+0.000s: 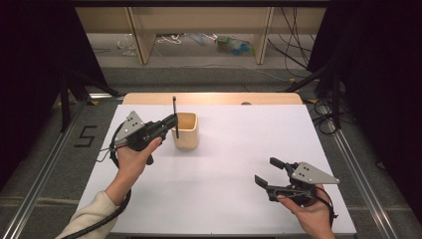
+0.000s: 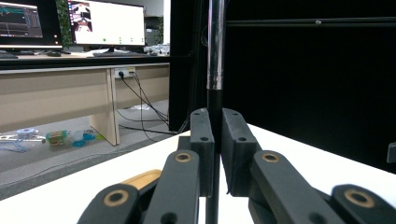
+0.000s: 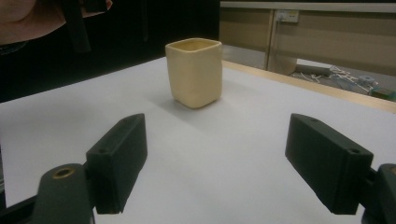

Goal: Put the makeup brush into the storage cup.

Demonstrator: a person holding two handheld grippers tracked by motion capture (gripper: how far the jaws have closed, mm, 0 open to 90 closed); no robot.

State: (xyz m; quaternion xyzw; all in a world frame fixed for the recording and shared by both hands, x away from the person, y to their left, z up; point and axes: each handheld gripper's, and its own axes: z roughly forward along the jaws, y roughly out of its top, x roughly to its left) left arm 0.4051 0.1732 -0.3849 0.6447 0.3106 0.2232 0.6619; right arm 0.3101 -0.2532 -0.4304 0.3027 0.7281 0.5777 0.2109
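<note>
High view: a black pen [image 1: 174,115] is clamped upright by the left gripper [image 1: 171,121] just beside the cup [image 1: 185,131]; the right gripper's [image 1: 266,175] fingers are spread apart, well away from the cup.

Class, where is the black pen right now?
High view, left side: the black pen stands upright in the left gripper, beside the cream cup.

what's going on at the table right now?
A person works two handheld grippers over a white table. The left gripper is shut on a thin black pen-like rod, held upright beside the near-left edge of a cream square cup; whether its tip is inside the cup, I can't tell. The right gripper is open, holds nothing, and points toward the cup.
</note>
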